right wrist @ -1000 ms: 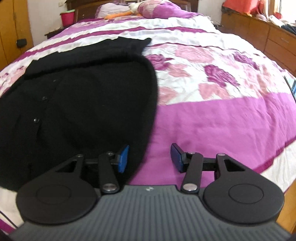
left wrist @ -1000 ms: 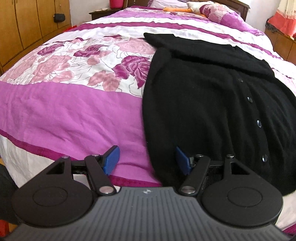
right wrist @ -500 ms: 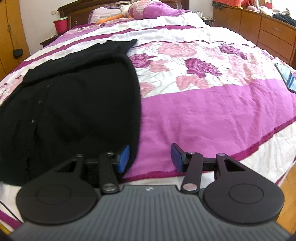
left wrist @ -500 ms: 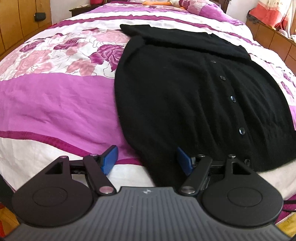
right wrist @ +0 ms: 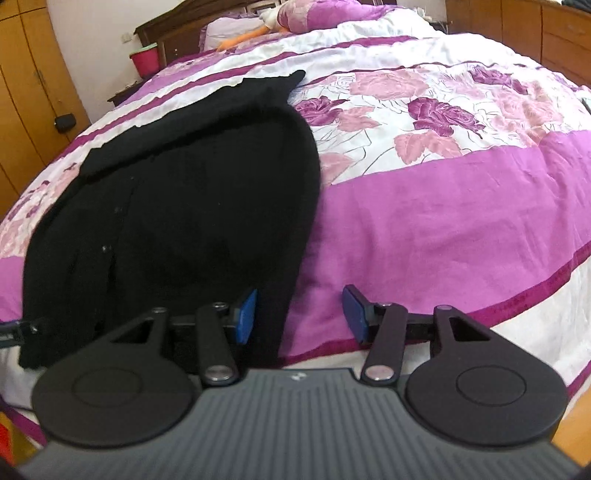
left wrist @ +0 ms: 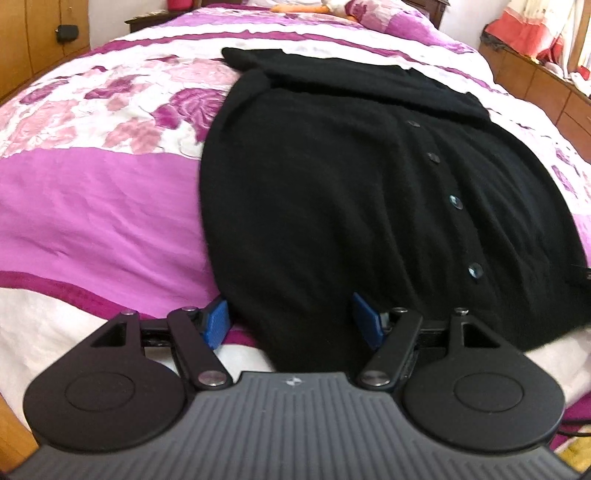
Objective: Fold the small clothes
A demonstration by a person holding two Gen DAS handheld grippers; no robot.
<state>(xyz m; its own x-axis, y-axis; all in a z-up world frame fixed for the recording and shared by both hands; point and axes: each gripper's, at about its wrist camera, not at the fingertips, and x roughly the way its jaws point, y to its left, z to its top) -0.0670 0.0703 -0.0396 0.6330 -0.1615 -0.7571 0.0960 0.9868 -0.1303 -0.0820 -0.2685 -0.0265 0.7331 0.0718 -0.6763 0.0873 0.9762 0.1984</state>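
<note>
A black button-front cardigan (left wrist: pixel 351 184) lies flat on the purple and white floral bedspread (left wrist: pixel 92 203), its hem toward me and several buttons (left wrist: pixel 456 201) running down the front. My left gripper (left wrist: pixel 290 317) hovers open over the hem's left corner; the cloth's edge shows between the blue pads without being pinched. In the right wrist view the same cardigan (right wrist: pixel 203 203) fills the left half. The right gripper (right wrist: pixel 299 312) is open over the hem's right edge, with its left pad over the black cloth and its right pad over the bedspread (right wrist: pixel 443 221).
The bed's near edge runs just under both grippers. A wooden wardrobe (left wrist: pixel 37 37) stands to the left and wooden drawers (left wrist: pixel 554 85) to the right. A pink bucket (right wrist: pixel 146 59) sits on a nightstand, and pillows (right wrist: pixel 325 11) lie at the headboard.
Both views have swung and tilted a little. The left gripper now sits further over the cardigan's left edge. The cardigan has not moved, and both jaws stay about as wide.
</note>
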